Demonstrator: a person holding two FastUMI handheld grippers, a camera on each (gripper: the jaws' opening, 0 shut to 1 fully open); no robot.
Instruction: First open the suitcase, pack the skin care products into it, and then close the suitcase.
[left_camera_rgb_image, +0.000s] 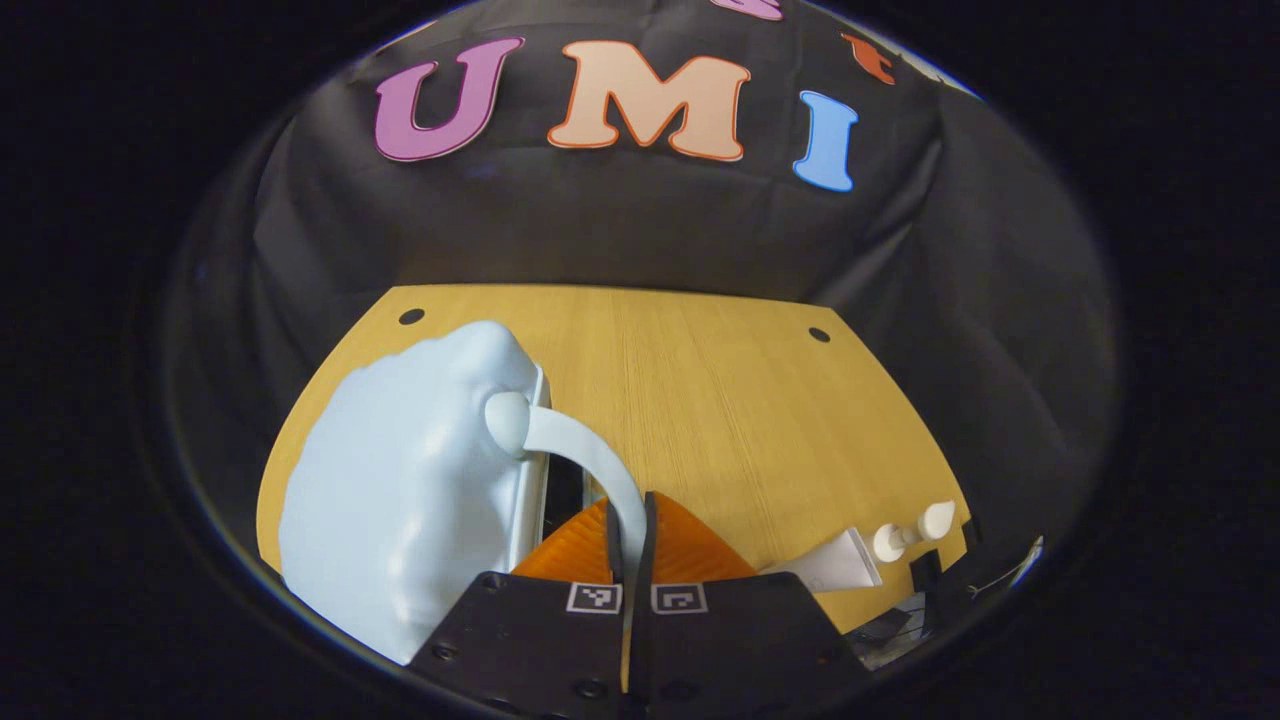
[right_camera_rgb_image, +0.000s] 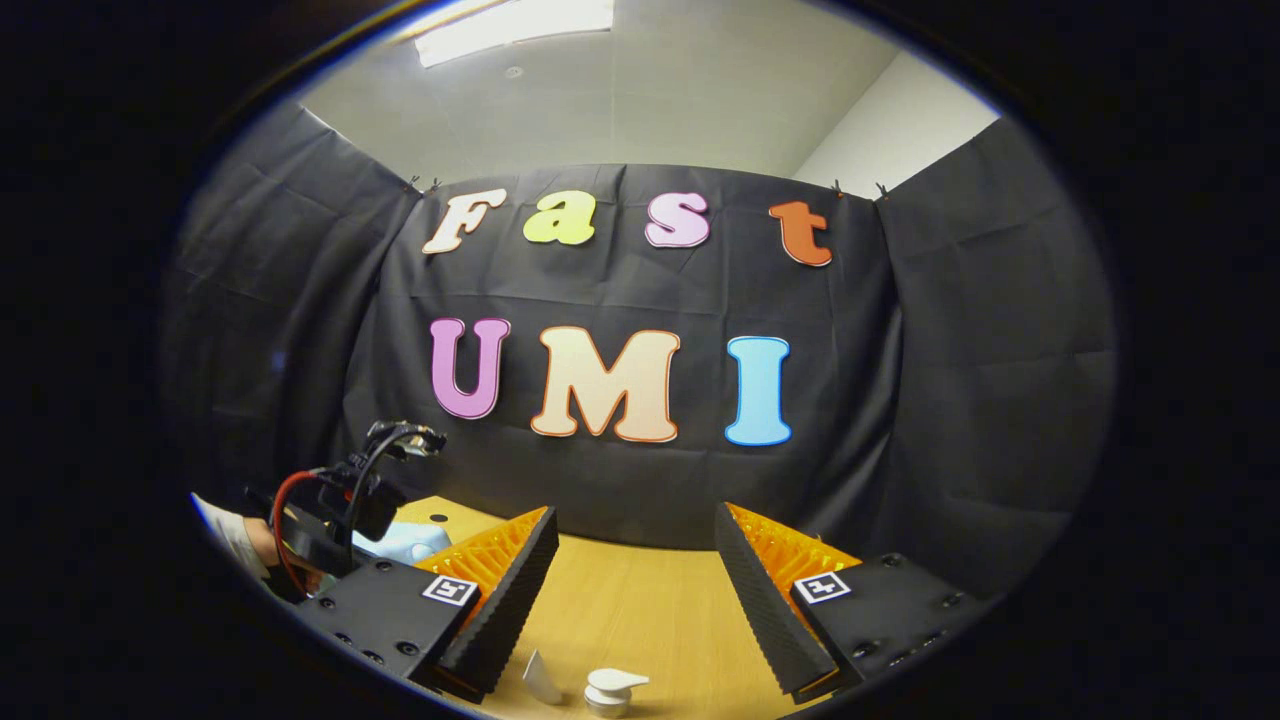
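Pale blue moulded shell is occupying the left of the left gripper view: the suitcase (left_camera_rgb_image: 400, 500) is sitting on the wooden tabletop (left_camera_rgb_image: 720, 400) with its curved handle (left_camera_rgb_image: 590, 460) arching rightward toward the left tongs (left_camera_rgb_image: 632, 545), whose fingers are pressing together on the handle's strap. A dark seam is showing along the case's right edge, so the lid is, by my judgement, only beginning to part. Further right, a white tube (left_camera_rgb_image: 830, 565) and a white pump bottle (left_camera_rgb_image: 915, 530) are lying near the tabletop's corner, still outside the case. In the right gripper view the right tongs (right_camera_rgb_image: 632, 600) are standing spread wide and holding nothing, with a pump bottle top (right_camera_rgb_image: 608, 690) just below them. Risk: the handle is thin and smooth, and a pull at an angle could slip the strap from the tongs or drag the whole case across the tabletop rather than lifting the lid. The right gripper view is showing the other gripper (right_camera_rgb_image: 350, 500) from outside with its cabling and a sleeve; the left gripper view alone is showing the grip itself.
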